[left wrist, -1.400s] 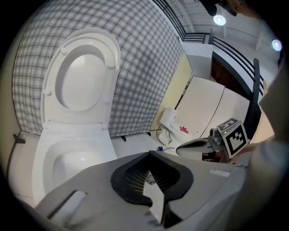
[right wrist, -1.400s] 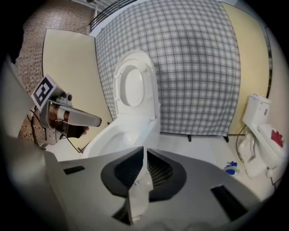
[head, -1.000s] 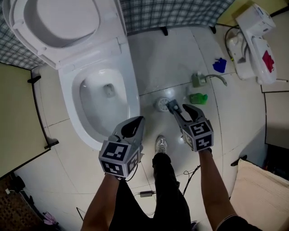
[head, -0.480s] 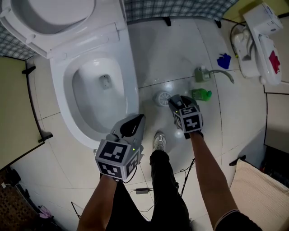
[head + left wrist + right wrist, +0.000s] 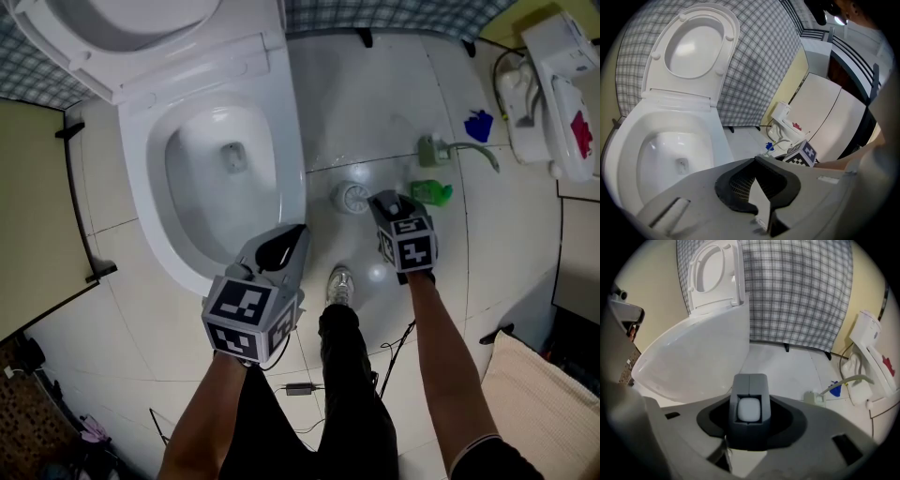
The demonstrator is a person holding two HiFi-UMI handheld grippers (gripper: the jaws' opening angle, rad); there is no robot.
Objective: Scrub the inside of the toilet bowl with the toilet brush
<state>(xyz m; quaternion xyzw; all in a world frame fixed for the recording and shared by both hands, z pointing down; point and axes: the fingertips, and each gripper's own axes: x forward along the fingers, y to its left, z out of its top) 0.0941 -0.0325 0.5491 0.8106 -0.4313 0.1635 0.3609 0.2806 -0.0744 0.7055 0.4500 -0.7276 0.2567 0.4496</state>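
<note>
1. Sitting farthest left, the toilet bowl (image 5: 142,183) is lying open, its seat and lid (image 5: 141,28) tipped up and back.
2. Just right of the bowl's near rim, the left gripper (image 5: 300,231) is hovering with its jaws pressed together on nothing, tips pointing toward the rim.
3. Further right, the toilet brush (image 5: 352,197) is standing in its round holder on the floor tiles (image 5: 375,103), between the bowl's outer side and a green bottle (image 5: 433,192). Its long axis is running straight up, so the head view is showing it mostly as a white disc.
4. The right gripper (image 5: 382,202) is reaching steeply down onto the brush from the near side. Its own view is showing both jaws wrapped round the white, rounded handle (image 5: 749,409). They have just been closing with that handle between them, and they appear to be clamping it.
5. The right hand is plainly the one placed for the brush, and the bowl is lying to the brush's left. The coming move is likely calling for a lift straight up along the handle to clear the holder, then a swing left over the rim. The left gripper is standing close to that path.
</note>
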